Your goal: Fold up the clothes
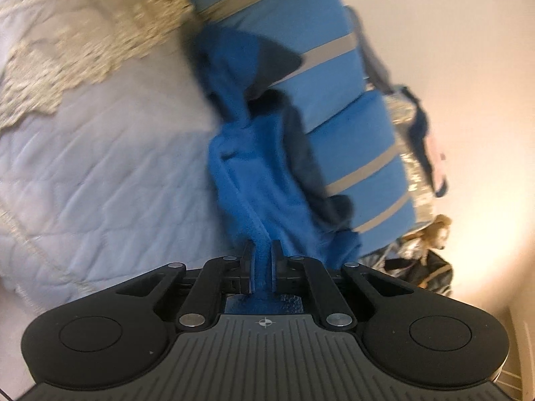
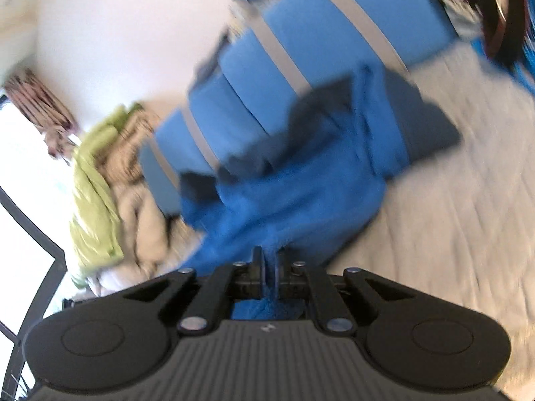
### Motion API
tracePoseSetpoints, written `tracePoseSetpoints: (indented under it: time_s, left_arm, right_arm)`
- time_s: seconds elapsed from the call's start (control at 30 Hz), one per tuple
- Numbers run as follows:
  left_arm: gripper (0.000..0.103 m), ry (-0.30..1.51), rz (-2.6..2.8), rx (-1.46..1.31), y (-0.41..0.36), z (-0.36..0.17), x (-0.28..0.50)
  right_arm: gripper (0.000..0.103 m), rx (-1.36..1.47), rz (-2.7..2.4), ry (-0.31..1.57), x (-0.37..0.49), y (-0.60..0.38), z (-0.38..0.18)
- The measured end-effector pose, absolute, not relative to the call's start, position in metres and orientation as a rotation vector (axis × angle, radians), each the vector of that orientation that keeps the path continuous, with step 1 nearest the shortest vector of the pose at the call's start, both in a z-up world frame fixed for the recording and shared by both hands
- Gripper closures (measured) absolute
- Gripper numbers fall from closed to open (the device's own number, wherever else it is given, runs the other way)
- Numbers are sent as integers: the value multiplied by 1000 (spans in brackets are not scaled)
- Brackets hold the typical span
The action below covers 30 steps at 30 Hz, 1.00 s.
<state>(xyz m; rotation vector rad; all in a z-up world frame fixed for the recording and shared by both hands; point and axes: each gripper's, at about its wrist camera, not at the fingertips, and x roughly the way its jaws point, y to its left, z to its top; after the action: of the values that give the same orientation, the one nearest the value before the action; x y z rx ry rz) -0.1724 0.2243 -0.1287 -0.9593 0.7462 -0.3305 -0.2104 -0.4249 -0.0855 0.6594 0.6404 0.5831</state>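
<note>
Zero folds visible yet: blue fleece garment (image 1: pixel 254 180) is bunched and hanging, stretched from the bed (image 1: pixel 100 167) toward both grippers, its long axis running away from each camera. Left gripper (image 1: pixel 262 260) and right gripper (image 2: pixel 269 267) each pinch an edge of it. Spreading flat and every fold remain, by my read.

One blue fleece (image 1: pixel 247 180), one striped blue headboard (image 1: pixel 321 67), one quilt (image 1: pixel 100 153), one lace throw (image 1: pixel 87 43), two tools (image 1: pixel 261 260) (image 2: pixel 267 267).
</note>
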Motion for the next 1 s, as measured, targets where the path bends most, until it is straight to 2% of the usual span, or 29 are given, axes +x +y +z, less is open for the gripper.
tracePoseSetpoints:
  time_s: [0.3, 0.63, 1.0]
  left_arm:
    - [96, 615, -414, -977, 217, -74, -166]
    - [96, 598, -405, -881, 209, -40, -177]
    - [96, 617, -414, -856, 215, -39, -223]
  right_arm:
    - [98, 715, 547, 513, -190, -446, -21]
    - [98, 789, 521, 570, -209, -479, -16]
    - [98, 824, 470, 609, -258, -488, -11]
